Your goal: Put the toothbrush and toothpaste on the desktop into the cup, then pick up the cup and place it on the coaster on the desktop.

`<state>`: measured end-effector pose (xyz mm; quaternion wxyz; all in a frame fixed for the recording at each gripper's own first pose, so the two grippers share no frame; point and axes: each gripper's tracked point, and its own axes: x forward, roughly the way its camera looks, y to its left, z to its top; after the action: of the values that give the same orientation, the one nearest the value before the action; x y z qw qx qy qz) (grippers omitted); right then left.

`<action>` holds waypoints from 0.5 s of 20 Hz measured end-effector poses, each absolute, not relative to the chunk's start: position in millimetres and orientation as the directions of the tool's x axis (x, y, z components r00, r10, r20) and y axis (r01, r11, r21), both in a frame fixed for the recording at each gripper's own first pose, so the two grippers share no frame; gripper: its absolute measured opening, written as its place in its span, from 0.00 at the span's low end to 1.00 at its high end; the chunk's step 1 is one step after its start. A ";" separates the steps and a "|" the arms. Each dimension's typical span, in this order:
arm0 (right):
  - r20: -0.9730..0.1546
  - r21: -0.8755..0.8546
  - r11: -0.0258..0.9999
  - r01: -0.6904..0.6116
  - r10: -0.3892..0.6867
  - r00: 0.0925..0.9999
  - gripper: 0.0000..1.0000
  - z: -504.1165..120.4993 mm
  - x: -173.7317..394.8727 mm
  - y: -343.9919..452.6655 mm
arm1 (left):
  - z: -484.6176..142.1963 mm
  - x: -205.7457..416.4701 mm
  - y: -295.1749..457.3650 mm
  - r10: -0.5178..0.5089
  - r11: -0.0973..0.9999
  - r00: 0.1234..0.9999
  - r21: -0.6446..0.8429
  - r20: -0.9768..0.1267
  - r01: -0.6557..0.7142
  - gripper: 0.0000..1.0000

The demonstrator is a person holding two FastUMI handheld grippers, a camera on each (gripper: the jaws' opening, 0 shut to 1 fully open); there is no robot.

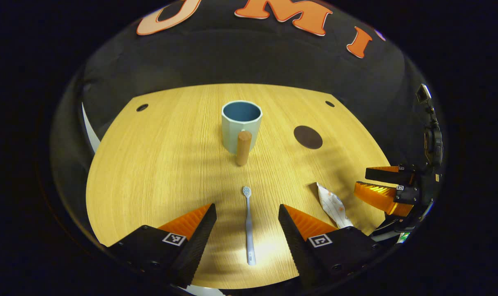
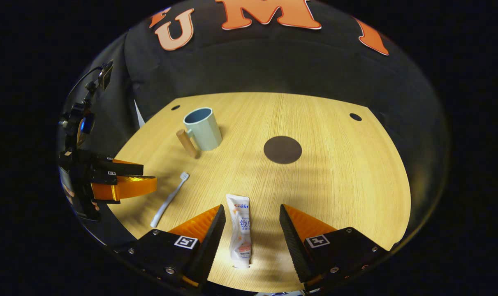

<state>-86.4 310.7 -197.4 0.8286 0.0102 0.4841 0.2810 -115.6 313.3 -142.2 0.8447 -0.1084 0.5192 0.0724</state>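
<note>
Left gripper [image 1: 247,211] wide open, toothbrush [image 1: 249,226] flat on desk [image 1: 150,164] between its fingers, untouched. Right gripper [image 2: 252,213] equally spread, straddling toothpaste [image 2: 240,232]. Cup [image 1: 241,125] upright beyond, empty; coaster [image 2: 282,149] well apart.

The table [image 1: 150,164] under both sets of open jaws looks like pale wood with a fine straight grain and a soft sheen. Ahead of the left jaws stands a smooth, matt cup [image 1: 241,123] with a plain wooden handle [image 1: 244,147], and between them lies a smooth plastic toothbrush [image 1: 249,230]. Between the right jaws lies a glossy toothpaste [image 2: 239,230] tube, with a flat, matt, dark coaster [image 2: 282,149] ahead of them.
</note>
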 end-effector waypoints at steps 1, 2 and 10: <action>-0.809 0.281 0.841 -0.463 0.467 0.357 0.80 -203.2 -88.2 313.0 | -144.1 -115.6 312.1 0.002 0.965 0.428 -0.111 -0.904 -0.239 0.92; -0.821 0.274 0.838 -0.471 0.460 0.339 0.80 -208.2 -89.5 315.0 | -144.4 -115.7 311.2 -0.010 0.964 0.402 -0.116 -0.916 -0.239 0.92; -0.874 0.252 0.835 -0.489 0.413 0.255 0.77 -239.0 -96.1 324.5 | -160.2 -132.0 305.6 -0.050 0.956 0.229 -0.113 -0.972 -0.270 0.92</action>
<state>-96.1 324.5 -239.0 0.7913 -0.0351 0.5399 0.2850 -132.0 305.6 -160.2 0.7730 -0.1296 0.6170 0.0711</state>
